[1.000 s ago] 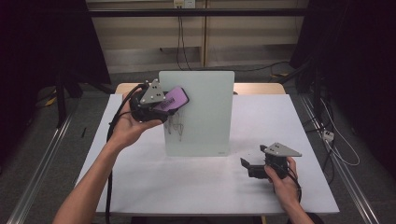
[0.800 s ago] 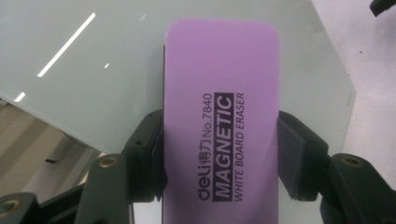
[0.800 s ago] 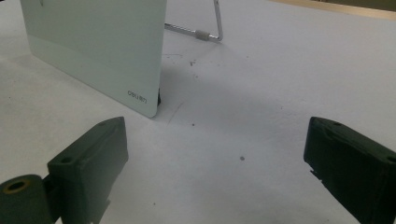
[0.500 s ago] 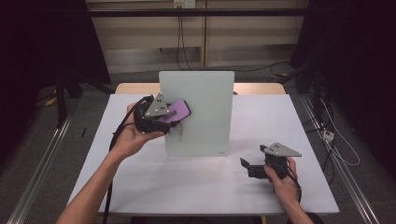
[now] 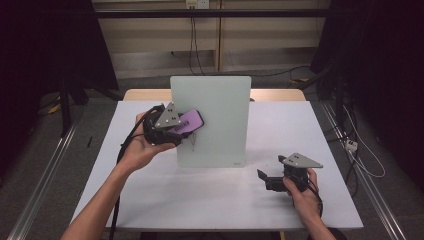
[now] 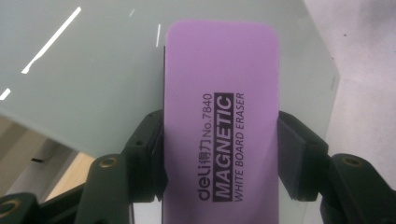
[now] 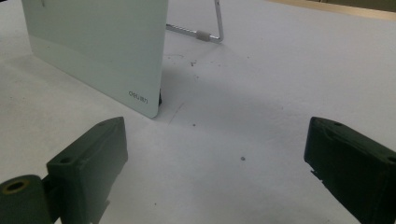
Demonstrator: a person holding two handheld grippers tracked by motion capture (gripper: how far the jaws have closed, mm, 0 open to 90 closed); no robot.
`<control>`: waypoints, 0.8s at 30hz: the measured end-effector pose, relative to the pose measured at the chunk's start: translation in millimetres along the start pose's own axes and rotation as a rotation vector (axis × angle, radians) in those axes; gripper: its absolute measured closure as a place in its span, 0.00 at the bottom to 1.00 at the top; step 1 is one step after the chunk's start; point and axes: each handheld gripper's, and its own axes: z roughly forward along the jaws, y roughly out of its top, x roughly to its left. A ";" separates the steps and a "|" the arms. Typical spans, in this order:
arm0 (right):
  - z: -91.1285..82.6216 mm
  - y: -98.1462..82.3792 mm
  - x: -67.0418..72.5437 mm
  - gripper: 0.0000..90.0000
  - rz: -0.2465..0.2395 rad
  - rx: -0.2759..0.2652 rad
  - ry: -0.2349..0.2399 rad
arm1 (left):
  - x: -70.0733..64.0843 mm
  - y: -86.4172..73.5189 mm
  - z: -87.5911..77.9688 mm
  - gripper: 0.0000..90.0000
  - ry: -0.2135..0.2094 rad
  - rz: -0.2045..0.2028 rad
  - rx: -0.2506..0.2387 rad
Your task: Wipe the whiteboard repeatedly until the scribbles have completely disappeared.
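A frosted glass whiteboard (image 5: 215,120) stands upright on a wire stand in the middle of the white table (image 5: 150,200). My left gripper (image 5: 186,123) is shut on a purple magnetic whiteboard eraser (image 5: 187,121), which lies against the board's left half, near faint pen marks (image 5: 193,142). In the left gripper view the eraser (image 6: 222,126) sits clamped between both pads, with the board (image 6: 84,70) behind it. My right gripper (image 5: 262,176) rests on the table at the front right, open, with nothing between its fingers (image 7: 93,154); the board's lower corner (image 7: 140,95) stands ahead of it.
The board's metal stand (image 7: 210,32) juts out behind it on the table. A wooden table edge (image 5: 280,94) shows behind the white top. Cables lie on the floor to the right (image 5: 360,150). Bare tabletop lies between the board and my right gripper.
My left gripper has slid the eraser down and a little to the right across the board's left half. The right gripper has stayed put.
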 end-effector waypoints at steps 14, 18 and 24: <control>0.4 0.0 -0.2 0.07 0.001 -0.001 0.000 | 15.9 25.0 -6.0 0.46 0.053 -0.002 -0.031; 0.6 -0.1 -0.3 0.07 0.003 0.001 -0.001 | 9.4 25.1 0.1 0.46 0.042 0.017 -0.019; 1.2 0.2 -0.1 0.07 0.002 0.000 -0.003 | 5.7 29.6 6.4 0.46 0.030 0.019 -0.026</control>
